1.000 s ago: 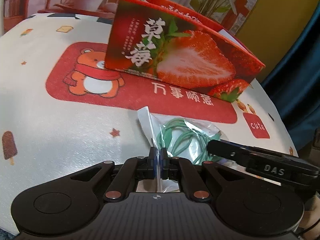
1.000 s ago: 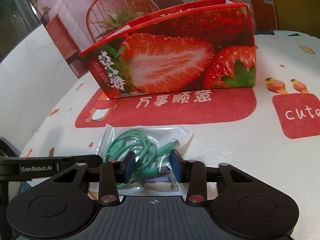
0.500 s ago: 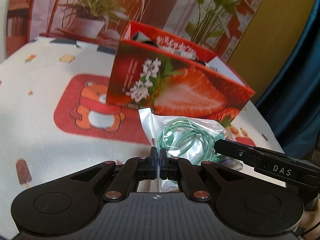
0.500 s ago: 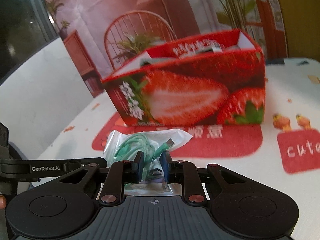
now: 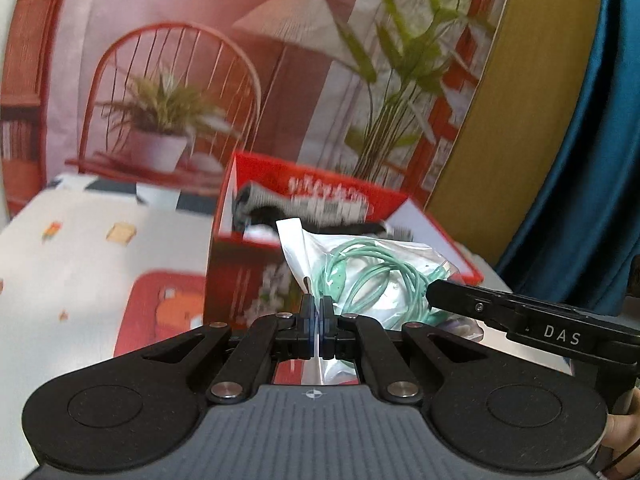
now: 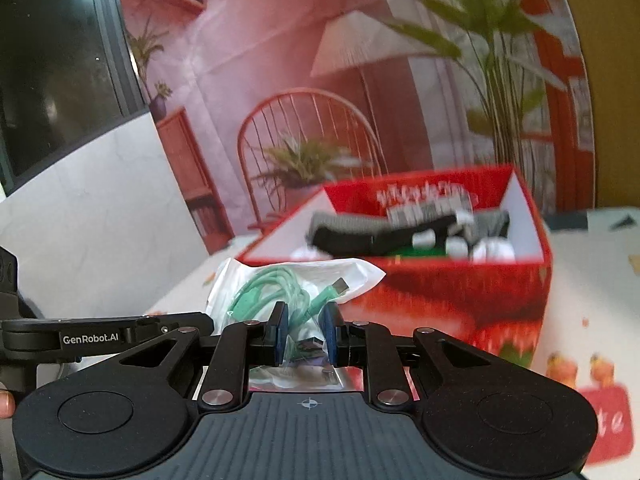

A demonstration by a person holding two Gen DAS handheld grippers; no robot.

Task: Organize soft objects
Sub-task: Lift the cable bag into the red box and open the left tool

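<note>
White cartoon-print worktop (image 5: 80, 264) below tool; printed room-scene backdrop (image 6: 280, 60) ahead; blue curtain (image 5: 592, 140) right.

The strawberry box (image 6: 460, 300) stands just ahead, its open top partly filled with socks (image 6: 400, 228).

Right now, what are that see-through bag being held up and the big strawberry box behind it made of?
The bag looks like thin clear plastic film: glossy, crinkled, with a coiled green cable showing through. The strawberry box seems to be printed cardboard: stiff straight walls, white inside, a slightly shiny red print outside. Blur leaves the finish uncertain.
</note>
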